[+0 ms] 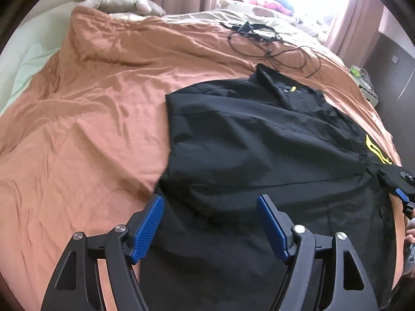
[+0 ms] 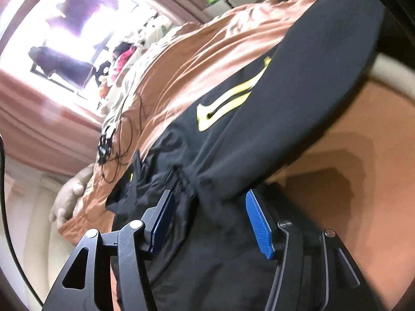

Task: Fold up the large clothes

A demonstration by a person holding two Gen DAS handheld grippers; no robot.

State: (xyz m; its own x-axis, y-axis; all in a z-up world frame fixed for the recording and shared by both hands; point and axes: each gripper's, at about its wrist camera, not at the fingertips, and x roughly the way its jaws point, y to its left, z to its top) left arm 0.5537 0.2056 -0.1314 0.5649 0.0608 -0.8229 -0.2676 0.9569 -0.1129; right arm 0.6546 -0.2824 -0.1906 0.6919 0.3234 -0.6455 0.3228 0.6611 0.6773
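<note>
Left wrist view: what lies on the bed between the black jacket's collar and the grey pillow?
Only bare, wrinkled orange bedspread lies between the black jacket and the grey pillow; the tangled black cables sit off to the right.

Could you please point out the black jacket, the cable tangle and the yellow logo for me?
Jacket [image 1: 246, 150]: left wrist view, middle of its back panel.
Cables [image 1: 267, 39]: left wrist view, loops on the bedspread.
Logo [image 2: 228, 103]: right wrist view, yellow print's centre.

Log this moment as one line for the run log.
left tool: open, over jacket | right tool: open, at sleeve | jacket: partly folded on bed
</note>
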